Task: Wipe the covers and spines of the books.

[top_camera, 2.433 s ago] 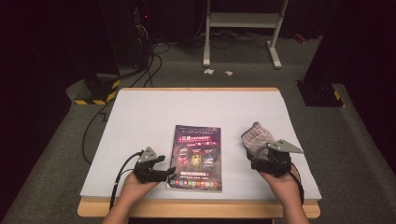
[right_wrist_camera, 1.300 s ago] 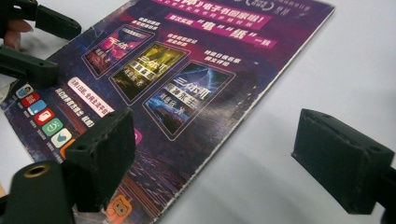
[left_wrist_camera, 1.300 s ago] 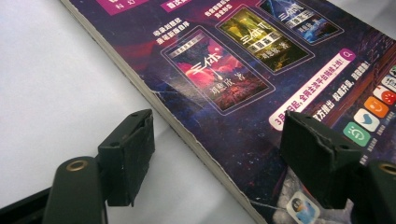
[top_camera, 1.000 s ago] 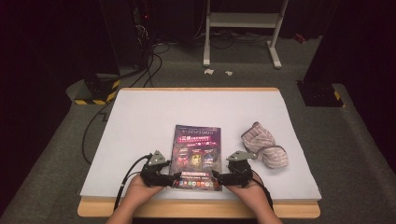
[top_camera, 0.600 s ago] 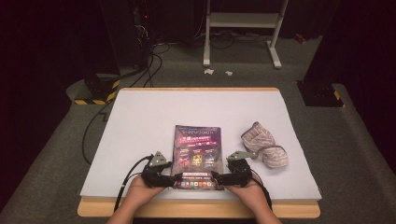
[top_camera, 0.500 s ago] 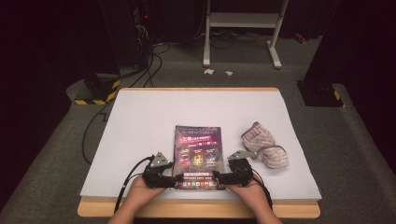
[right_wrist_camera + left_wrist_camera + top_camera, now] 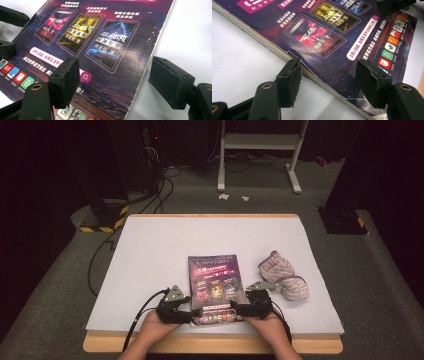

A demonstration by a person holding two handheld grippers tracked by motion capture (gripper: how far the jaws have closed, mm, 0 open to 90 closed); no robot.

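The magazine [image 7: 213, 282] lies flat on the white table [image 7: 150, 250], near its front edge, with the striped cloth bundle [image 7: 283, 280] just to the right of the magazine and apart from it. Your left gripper [image 7: 186, 312] sits at the magazine's near left corner and your right gripper [image 7: 239, 310] at its near right corner.

In the left gripper view the jaws stand apart and straddle the magazine's spine edge [image 7: 312, 72]: one pad is on the table side, the other over the cover. They have just been closing, yet neither pad presses on the paper. In the right gripper view the jaws are likewise apart and have just been closing, one pad over the cover [image 7: 105, 50], the other out over bare table beyond the magazine's open edge; nothing is gripped.

Expect the magazine to be light but floppy. It looks like a thin paperbound stack with a glossy, slick cover, so it will likely sag if you lift it by one corner, and the pads may slide. The edges already look worn, so a hard pinch could crease or tear them. The spine side is probably the stiffest place to hold; on the open side, the cover alone may peel up unless you catch the full thickness.
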